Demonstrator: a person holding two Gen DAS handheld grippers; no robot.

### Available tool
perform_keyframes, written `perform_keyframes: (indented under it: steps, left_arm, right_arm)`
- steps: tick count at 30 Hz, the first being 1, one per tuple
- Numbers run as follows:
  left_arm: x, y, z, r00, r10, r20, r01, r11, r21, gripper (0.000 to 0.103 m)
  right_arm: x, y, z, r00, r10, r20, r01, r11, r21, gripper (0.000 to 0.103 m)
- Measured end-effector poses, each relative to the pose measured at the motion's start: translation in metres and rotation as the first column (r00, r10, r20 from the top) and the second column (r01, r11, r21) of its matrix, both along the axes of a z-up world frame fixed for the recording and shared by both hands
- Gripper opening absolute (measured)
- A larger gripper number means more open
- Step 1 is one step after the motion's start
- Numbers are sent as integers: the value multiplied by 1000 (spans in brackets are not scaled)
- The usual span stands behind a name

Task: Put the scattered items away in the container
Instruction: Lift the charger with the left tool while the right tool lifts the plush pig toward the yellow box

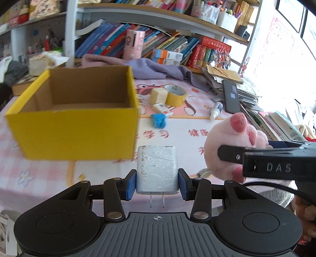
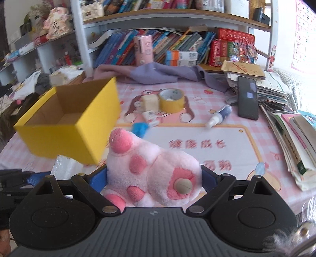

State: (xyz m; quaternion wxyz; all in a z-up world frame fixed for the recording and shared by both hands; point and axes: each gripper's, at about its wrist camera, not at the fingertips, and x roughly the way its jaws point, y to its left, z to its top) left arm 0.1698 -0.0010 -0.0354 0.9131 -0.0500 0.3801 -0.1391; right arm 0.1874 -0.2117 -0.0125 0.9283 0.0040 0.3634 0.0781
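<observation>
Holding now: your left tool [image 1: 157, 180] clamps a white charger [image 1: 156, 170] between its blue pads, prongs pointing back toward the camera.
Right tool: your right tool [image 2: 154, 178] grips a pink plush paw [image 2: 150, 174] with darker pink spots; its jaws stand wide around the soft body.
Container: the yellow box [image 1: 75, 130] sits open on the table [image 1: 177, 126], ahead and left of both tools, its brown inside bare as far as you can see.
Left on the table: a yellow tape roll [image 2: 171, 99] touching a cream cube [image 2: 150, 102], a small white packet [image 2: 151, 117], a blue crumpled piece [image 2: 140, 127] and a glue bottle [image 2: 218, 115] lying on its side.
Right edge: a dark phone [image 2: 247, 97] rests on a stack of books and papers [image 2: 276, 93].
Behind: a purple cloth [image 2: 158, 73] lies before the bookshelf [image 2: 177, 17].
</observation>
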Motion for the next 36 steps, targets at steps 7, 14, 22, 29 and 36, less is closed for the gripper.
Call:
perform_keyframes:
  steps: [7,14,22,29,36]
  left_arm:
    - [-44,44,2,1000,8,-29,-8,1000,5,42]
    - [-74,73,8,999,38,-14,-37,999,25,42]
    - [-95,98,12,996,88,9,-88,995,38,42]
    - [-106,116,12,990,138,5,-138,989,43,42]
    - [-111,130,12,984,178,11,-178,983,52,42]
  right_arm:
    - [-51,45,5,1000,17,-6,-17,1000,17,93]
    - [-81,76,8,1000,31,0,-31,999,36,93]
    - [-94,106,10,995,101,3,-101,994,38,93]
    - [-100,127,10,988,154,4,-154,987,38,93]
    - [-98,143,10,979,202,7,-202,978,43,93]
